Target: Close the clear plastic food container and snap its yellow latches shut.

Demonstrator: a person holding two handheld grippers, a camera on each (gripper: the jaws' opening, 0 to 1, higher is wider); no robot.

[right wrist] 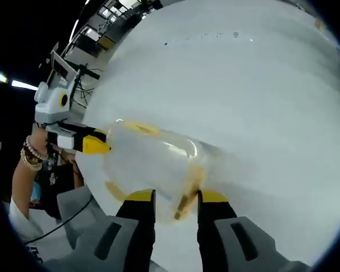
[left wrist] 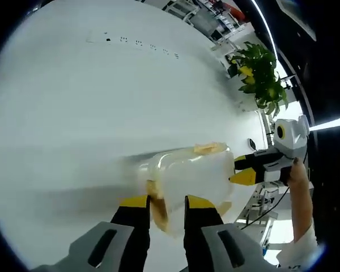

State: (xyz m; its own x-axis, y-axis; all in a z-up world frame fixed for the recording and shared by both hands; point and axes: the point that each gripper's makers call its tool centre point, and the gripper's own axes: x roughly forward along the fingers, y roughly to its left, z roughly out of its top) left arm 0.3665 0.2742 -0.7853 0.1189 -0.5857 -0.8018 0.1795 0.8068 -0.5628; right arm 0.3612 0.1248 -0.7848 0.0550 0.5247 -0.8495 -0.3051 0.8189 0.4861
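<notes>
In the left gripper view the left gripper (left wrist: 167, 207) has its two yellow-tipped jaws either side of the near edge of the clear plastic food container (left wrist: 190, 170), at a yellow latch (left wrist: 157, 205) that sits between them; whether the jaws press on it or only flank it cannot be told through the blur. In the right gripper view the right gripper (right wrist: 175, 201) stands the same way at the container's opposite end, jaws either side of another yellow latch (right wrist: 187, 198), and again the grasp cannot be judged for certain.

The container lies on the white table (left wrist: 102, 85), between the two grippers, with the lid apparently down on the tub. Further yellow latches show along its sides, one on the far rim from the left gripper (left wrist: 209, 148).

Judged by its look, the container is light, thin-walled and smooth, so it would slide on the table if pushed from one end alone; bracing it from both ends makes sense. The walls may flex, so pressure belongs on the stiff rim and the latches, not the clear panels. Each latch probably needs a firm squeeze over the lid edge to click.

Beyond the container, a potted green plant (left wrist: 260, 71) stands at the table's far edge.
</notes>
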